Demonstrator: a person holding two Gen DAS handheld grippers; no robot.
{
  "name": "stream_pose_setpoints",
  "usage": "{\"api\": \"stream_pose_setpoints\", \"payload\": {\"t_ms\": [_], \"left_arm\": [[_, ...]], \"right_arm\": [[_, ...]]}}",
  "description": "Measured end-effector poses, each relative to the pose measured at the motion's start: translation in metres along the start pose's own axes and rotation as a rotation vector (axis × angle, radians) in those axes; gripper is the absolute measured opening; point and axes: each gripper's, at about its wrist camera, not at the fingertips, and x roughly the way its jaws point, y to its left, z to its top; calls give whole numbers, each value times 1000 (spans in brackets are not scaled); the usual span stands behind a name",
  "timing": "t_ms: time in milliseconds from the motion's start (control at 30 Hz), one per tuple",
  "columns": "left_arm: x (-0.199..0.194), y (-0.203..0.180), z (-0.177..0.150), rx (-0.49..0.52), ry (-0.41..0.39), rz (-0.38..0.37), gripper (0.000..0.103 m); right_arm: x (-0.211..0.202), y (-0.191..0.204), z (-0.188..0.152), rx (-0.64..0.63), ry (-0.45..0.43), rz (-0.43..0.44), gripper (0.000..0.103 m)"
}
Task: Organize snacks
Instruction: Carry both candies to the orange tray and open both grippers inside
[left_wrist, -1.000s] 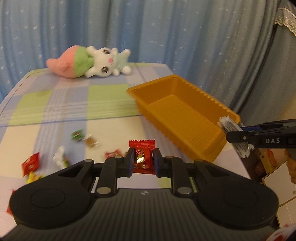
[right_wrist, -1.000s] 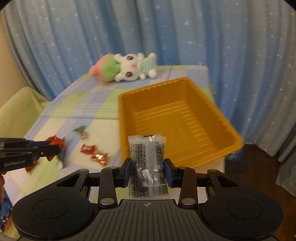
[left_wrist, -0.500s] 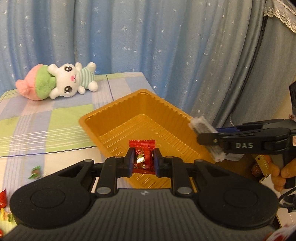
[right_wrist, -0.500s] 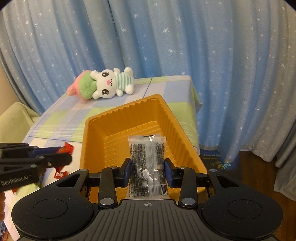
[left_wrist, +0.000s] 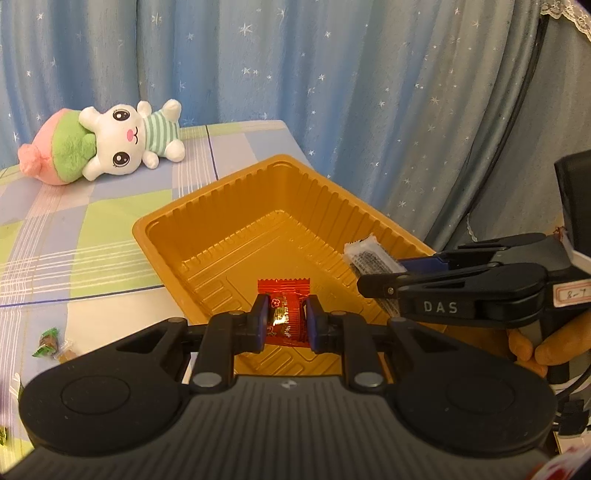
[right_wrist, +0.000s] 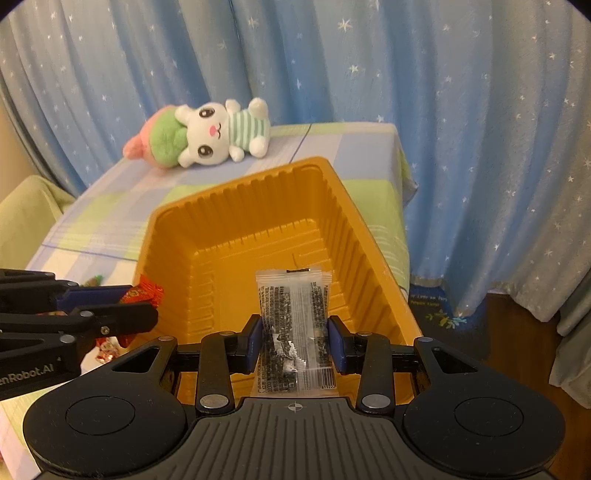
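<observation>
My left gripper (left_wrist: 284, 319) is shut on a red candy packet (left_wrist: 283, 308) and holds it above the near part of the empty orange tray (left_wrist: 207, 206). My right gripper (right_wrist: 294, 338) is shut on a clear snack packet with dark contents (right_wrist: 293, 325), held above the tray's (right_wrist: 354, 218) near end. The right gripper (left_wrist: 373, 275) with its packet (left_wrist: 367, 258) shows at the tray's right rim in the left wrist view. The left gripper (right_wrist: 147, 310) with the red packet (right_wrist: 142, 295) shows at the tray's left rim in the right wrist view.
A plush rabbit (left_wrist: 118, 147) lies at the far side of the checked tablecloth (left_wrist: 74, 240). Loose candies (left_wrist: 48, 341) lie on the cloth left of the tray. Blue star curtains hang behind. The table edge drops off right of the tray (right_wrist: 402, 184).
Both grippers have moved from beside the tray to over it, each still holding its packet. The loose candies have slid out to the left of the left wrist view.
</observation>
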Motion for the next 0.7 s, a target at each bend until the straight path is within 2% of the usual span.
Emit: {"api": "stream_pose_setpoints", "payload": {"t_ms": [233,400,700], "left_arm": [[7,0,-1,-1,24,-3,19],[12,-2,-1,-2,36,-5,19],[18,-6,1,0,43,-8,20]], "right_arm": [[15,-4,-2,-20,27,0,40],[10,-8,-2,-4,9,6,48],[4,-10,-1,9,6,21,48]]}}
